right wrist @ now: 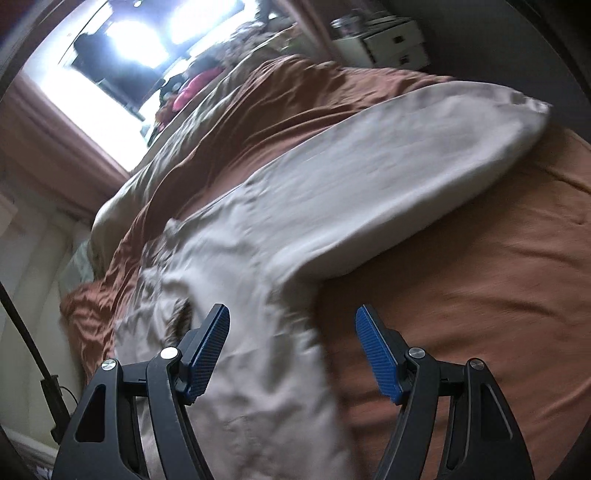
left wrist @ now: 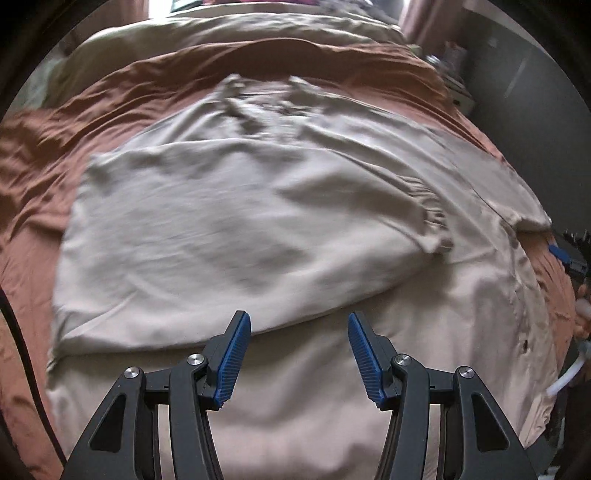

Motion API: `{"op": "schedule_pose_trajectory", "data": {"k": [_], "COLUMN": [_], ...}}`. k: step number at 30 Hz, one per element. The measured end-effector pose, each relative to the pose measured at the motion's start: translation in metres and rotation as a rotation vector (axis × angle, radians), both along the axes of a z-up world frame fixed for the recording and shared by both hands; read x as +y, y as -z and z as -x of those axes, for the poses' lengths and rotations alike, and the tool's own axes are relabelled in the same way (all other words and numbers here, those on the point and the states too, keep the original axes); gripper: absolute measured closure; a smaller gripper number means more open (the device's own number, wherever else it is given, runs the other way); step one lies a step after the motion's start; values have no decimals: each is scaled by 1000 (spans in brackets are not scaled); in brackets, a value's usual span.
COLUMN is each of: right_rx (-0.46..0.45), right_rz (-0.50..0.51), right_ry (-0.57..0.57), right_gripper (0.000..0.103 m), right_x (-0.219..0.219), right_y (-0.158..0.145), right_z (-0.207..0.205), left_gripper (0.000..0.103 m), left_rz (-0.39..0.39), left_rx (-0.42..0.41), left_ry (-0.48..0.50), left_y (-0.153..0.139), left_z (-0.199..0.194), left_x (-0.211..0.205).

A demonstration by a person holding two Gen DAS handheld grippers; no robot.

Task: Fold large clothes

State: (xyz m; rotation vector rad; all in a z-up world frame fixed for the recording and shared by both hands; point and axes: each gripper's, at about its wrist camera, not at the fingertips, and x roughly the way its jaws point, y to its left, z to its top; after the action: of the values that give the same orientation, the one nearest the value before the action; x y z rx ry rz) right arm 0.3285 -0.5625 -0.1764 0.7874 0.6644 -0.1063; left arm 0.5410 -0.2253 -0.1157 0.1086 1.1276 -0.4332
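A big bed (right wrist: 498, 258) wears a rusty orange cover. Bright light pours through the window (right wrist: 147, 37). White drawers (right wrist: 384, 44) stand beside the bed.

A rust-brown bedspread (left wrist: 92, 122) covers the bed; a pale olive blanket (left wrist: 207, 33) lies beyond it; white drawers (right wrist: 391, 44) stand beside the bed; a bright window (right wrist: 147, 33) glares behind.
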Motion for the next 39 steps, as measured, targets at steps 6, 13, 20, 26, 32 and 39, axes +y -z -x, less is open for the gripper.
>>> {"op": "schedule_pose_trajectory", "data": {"k": [6,13,20,26,32,39], "right_rx": [-6,1,-8,-20,-45,-61], "right_rz": [-41,-85,-130,-203,-304,-345], "right_ry": [63,109,164,232,280,310], "right_gripper": [36,39,40,53,63,99], "right_x": [-34,-65,-90,-109,-129,-141], "right_y": [11,28,33,44,66,78], "right_z": [23,36,41,41,34,26], "left_gripper": [46,46,50,56,46,42], "left_rz": [-45,-108,-150,-135,-120,-67], "left_rx": [14,20,10,-8,-5,-19], "left_ry": [105,186,133,98,149,138], "left_y": [15,37,55,54,48,37], "left_z": [2,-6,-29,-41,-32,-27], "left_x": [-64,-122,-141,-147,-153,-137]}}
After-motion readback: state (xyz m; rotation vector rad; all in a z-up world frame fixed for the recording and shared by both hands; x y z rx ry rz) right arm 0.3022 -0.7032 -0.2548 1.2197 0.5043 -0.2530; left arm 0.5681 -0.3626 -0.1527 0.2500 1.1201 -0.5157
